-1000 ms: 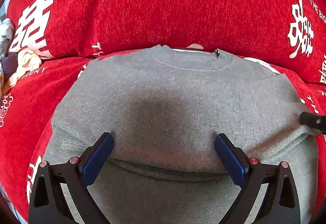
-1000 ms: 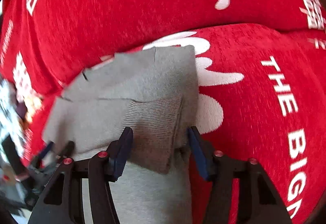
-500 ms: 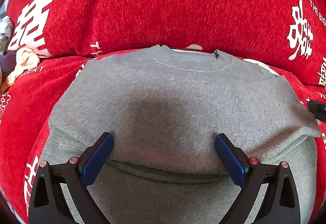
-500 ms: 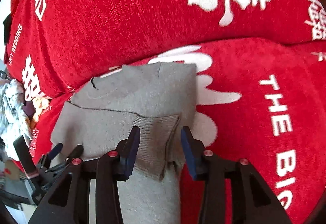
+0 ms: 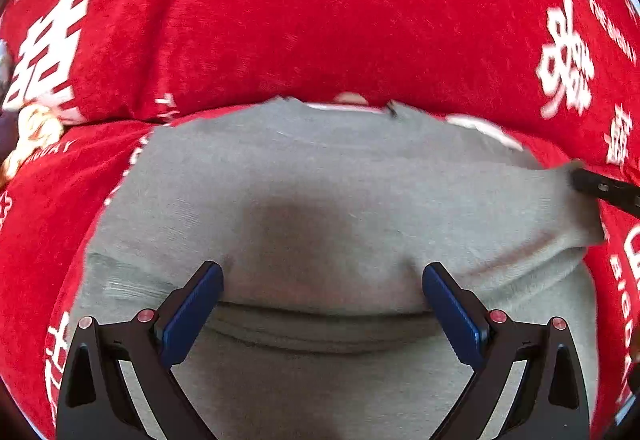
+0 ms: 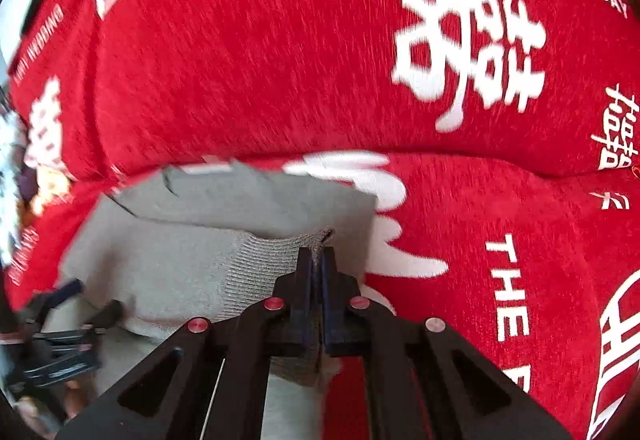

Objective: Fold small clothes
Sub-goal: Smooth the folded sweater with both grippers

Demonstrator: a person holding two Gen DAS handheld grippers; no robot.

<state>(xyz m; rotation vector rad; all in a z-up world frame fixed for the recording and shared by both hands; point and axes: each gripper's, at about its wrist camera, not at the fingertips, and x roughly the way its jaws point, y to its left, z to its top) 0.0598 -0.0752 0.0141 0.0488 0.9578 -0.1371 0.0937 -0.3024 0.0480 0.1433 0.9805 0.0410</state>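
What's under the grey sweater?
The sweater lies on a red cover with white print; print pokes out at its edges. The right gripper pinches its cuff. Beneath the cover: hidden.

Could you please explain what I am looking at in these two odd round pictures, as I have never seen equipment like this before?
Certainly. There is no robot here: a person holds a pair of hand-held tongs in each hand, and each pair carries a wide-angle camera looking forward along its two fingers. That lens is why the pictures look bulged.

One picture comes from the left tongs. Their blue-padded fingers stand wide apart over a small grey sweater and grip nothing. The sweater lies on a red cover printed with white characters and words.

The other picture comes from the right tongs, which are closed on the ribbed cuff of the sweater's sleeve, already laid over the body. At the left edge of this picture you can see the left tongs from the side.

The job is folding the sweater.
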